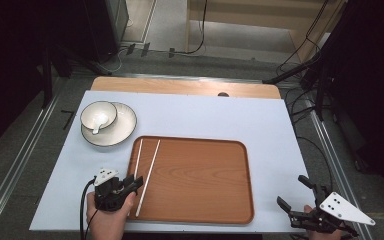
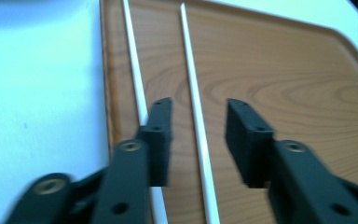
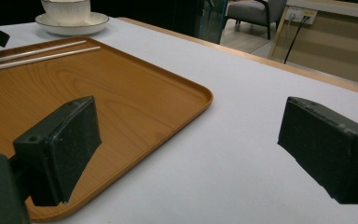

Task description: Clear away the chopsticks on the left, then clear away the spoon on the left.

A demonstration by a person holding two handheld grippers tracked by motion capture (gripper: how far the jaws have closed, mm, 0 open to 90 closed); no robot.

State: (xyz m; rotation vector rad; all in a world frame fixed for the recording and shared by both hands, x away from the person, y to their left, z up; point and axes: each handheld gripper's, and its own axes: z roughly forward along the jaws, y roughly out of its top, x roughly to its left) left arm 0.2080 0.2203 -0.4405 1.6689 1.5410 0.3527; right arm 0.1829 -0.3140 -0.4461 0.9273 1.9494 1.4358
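Chopsticks (image 1: 149, 176), two of them, white and thin, lie side by side on the left part of one wooden tray (image 1: 205, 200), running from about 6 o'clock toward 12 o'clock in the high view and leaning slightly right. The left gripper (image 1: 132, 184) sits at the tray's 7 o'clock corner, its jaws parted and pressing on nothing; in the left gripper view one chopstick (image 2: 196, 116) runs through the gap between them, touching neither pad, and the other chopstick (image 2: 135, 70) passes under the left jaw. The right gripper (image 1: 300, 192) rests off the tray at 4 o'clock, jaws spread wide over bare white table (image 1: 260, 120). At the tray's 10 o'clock stands one plate (image 1: 122, 131) carrying one bowl (image 1: 98, 115)
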